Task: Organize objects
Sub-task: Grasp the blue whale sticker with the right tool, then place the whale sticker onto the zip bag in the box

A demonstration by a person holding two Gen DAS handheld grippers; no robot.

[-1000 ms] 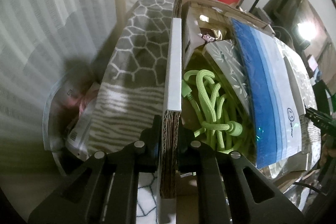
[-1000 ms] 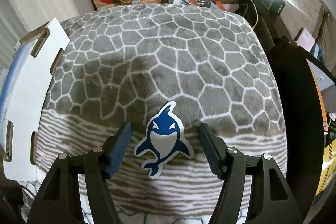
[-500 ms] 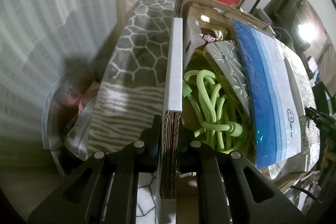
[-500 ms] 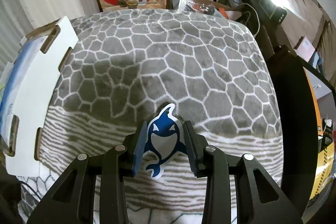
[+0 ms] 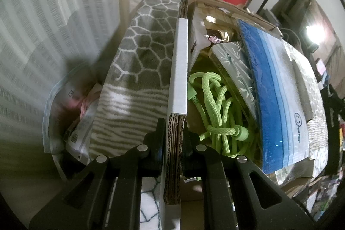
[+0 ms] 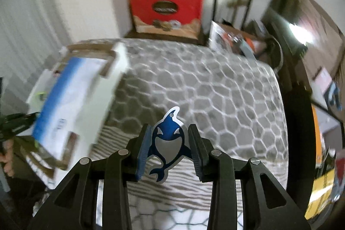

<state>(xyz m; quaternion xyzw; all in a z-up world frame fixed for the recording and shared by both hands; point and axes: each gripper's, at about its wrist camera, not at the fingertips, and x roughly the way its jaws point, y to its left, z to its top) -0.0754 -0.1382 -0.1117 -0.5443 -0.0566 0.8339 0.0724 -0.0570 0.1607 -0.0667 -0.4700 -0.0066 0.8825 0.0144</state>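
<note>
A blue and white orca-shaped tag [image 6: 169, 141] hangs lifted above the grey patterned blanket [image 6: 215, 87], with my right gripper [image 6: 170, 143] shut on its sides. In the left wrist view my left gripper [image 5: 174, 139] is shut on the upright cardboard wall [image 5: 178, 70] of a white box. Inside that box lie a lime green rope [image 5: 217, 111], a blue and white pouch [image 5: 278, 87] and clear packets [image 5: 232, 61]. The same box [image 6: 86, 100] shows at the left of the right wrist view, with the blue pouch [image 6: 64, 96] on top.
The blanket [image 5: 140, 66] runs along the box's left side, with a plastic bag [image 5: 64, 118] beyond it by a white curtain. A red gift box [image 6: 166, 8] and black stands rise at the far end. A dark frame [image 6: 297, 122] borders the blanket's right edge.
My right gripper shut on the orca tag where it lay on the blanket, then rose and pulled back with it. The left gripper kept still on the cardboard wall.
</note>
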